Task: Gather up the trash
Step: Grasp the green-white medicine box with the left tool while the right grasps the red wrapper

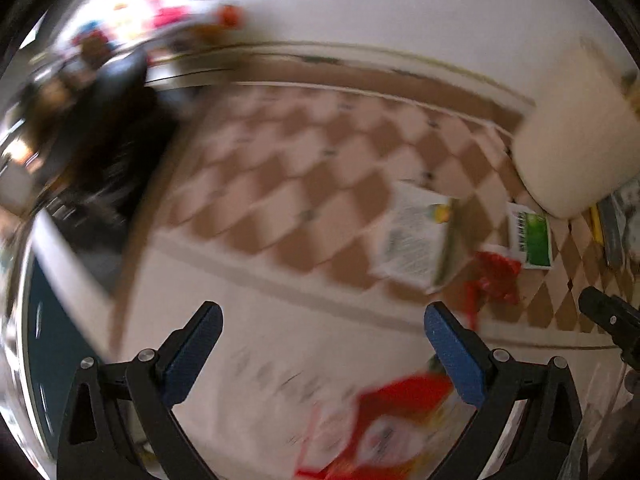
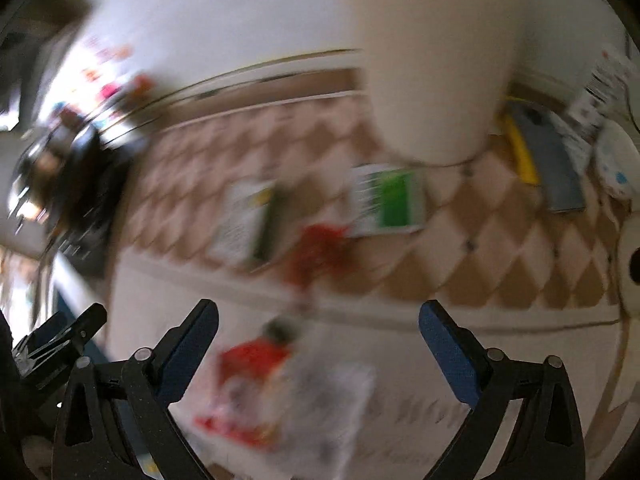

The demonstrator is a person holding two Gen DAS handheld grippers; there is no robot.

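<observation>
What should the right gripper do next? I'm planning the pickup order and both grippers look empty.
Probably lower the right gripper onto the red and white wrapper lying on the pale floor just ahead of it. Its jaws stand wide open with nothing between them, and that wrapper is the nearest litter; the crumpled red wrapper and green and white packet lie farther off near the cream bin.

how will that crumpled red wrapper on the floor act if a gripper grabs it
The red wrapper looks thin and crumpled, so probably very light and floppy. It would likely crush flat between the fingers rather than resist. It lies loose on the rug, so a push may just slide it.
</observation>
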